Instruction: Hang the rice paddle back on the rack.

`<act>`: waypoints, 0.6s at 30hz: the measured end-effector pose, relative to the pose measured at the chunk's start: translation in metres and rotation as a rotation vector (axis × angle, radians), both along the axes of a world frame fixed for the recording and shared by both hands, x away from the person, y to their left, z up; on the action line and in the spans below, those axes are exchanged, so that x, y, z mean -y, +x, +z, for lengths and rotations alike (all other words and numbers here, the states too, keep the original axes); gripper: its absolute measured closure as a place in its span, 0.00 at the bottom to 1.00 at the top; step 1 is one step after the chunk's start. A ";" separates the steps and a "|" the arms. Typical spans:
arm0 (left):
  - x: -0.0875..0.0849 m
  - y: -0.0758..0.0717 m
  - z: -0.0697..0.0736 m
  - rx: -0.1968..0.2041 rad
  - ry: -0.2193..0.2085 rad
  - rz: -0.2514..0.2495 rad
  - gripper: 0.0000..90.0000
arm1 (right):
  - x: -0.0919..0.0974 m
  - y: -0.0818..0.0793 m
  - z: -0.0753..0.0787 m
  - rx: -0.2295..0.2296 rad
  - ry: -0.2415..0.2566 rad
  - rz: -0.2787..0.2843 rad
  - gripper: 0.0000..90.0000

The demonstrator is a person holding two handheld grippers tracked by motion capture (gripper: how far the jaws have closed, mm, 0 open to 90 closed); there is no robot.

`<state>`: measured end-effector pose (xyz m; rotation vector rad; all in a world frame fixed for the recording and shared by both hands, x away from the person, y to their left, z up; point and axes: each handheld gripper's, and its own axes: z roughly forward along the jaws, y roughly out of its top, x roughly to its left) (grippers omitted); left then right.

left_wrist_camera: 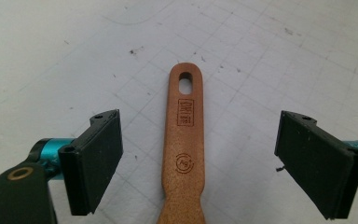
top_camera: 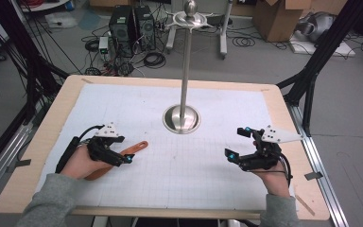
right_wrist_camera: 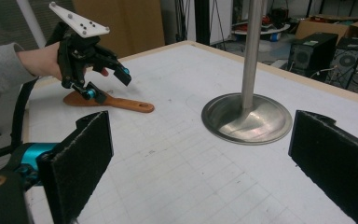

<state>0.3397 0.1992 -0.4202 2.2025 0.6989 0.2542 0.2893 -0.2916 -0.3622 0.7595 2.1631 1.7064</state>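
Wooden spatula (left_wrist_camera: 185,154) lies flat on the white mat (top_camera: 194,165), handle btwn the left gripper (left_wrist_camera: 198,163) jaws, spread wide, not touching. Looks like pre-grasp: next, lower & clamp the handle. Right gripper (top_camera: 240,143) waits w/ jaws apart near the steel stand (top_camera: 183,118).

The right hand-held gripper (right_wrist_camera: 200,163) is holding its jaws wide apart over the counter (right_wrist_camera: 177,154), facing a metal stand (right_wrist_camera: 249,112). Farther off, the left hand-held gripper (right_wrist_camera: 107,86) is hovering open over a wooden spatula (right_wrist_camera: 116,102).
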 end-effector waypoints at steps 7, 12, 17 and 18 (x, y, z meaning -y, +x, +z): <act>0.002 0.005 -0.003 -0.023 0.032 -0.004 0.18 | 0.001 -0.002 0.000 -0.004 -0.004 0.003 0.06; 0.006 0.006 -0.009 -0.033 0.066 -0.016 0.19 | 0.004 -0.004 0.000 -0.002 -0.002 -0.003 0.06; 0.007 0.007 -0.012 -0.039 0.090 -0.004 0.20 | 0.006 -0.005 -0.001 -0.006 -0.001 -0.011 0.06; 0.006 0.007 -0.012 -0.038 0.098 -0.004 0.22 | 0.007 -0.005 -0.001 0.000 -0.004 -0.009 0.06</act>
